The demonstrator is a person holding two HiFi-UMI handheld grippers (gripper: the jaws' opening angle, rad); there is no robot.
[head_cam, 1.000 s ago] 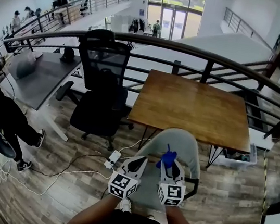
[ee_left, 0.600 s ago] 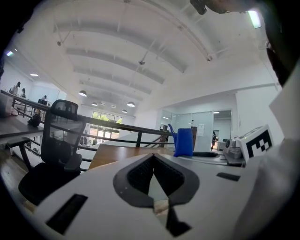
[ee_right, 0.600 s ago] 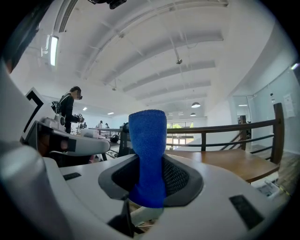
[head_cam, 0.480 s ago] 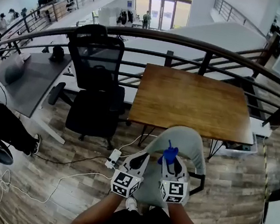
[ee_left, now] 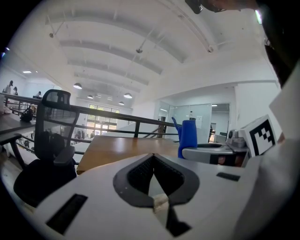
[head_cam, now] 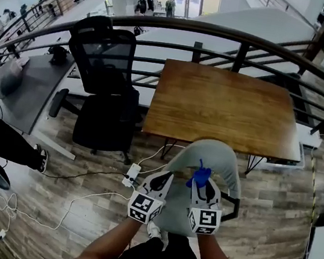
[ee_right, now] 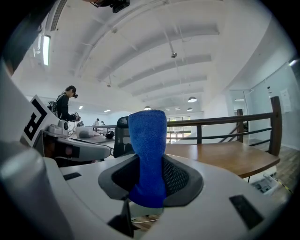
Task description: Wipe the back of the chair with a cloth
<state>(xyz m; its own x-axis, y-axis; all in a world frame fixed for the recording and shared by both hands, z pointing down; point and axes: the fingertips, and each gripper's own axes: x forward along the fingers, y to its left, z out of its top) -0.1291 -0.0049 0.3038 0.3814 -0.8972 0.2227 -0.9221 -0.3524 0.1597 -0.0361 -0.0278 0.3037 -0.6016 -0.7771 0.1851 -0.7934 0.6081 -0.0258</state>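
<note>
Cloth, blue and folded into a narrow strip, is standing upright between the jaws of the right gripper. The jaws are pressing on its lower part from both sides, and its upper end is rising free above them. The left gripper is holding its jaws together, with nothing between them. In the head view both grippers are hovering side by side, near each other but apart, and the person's forearms are reaching to them from the bottom edge. Under them a grey chair is standing at the near edge of a wooden table, with its rounded back toward the person. The cloth is showing over the upper part of this back, but I cannot tell whether it is touching the fabric. Both gripper views are looking level across the table top, and the grey chair is not appearing in them. A black chair is standing left of the table, beside a grey desk. A dark railing is curving behind the table and the black chair. On the wood floor, left of the grey chair, a white power strip is lying with cables running from it. At the left edge of the head view a person in dark clothes is standing near the desk.
</note>
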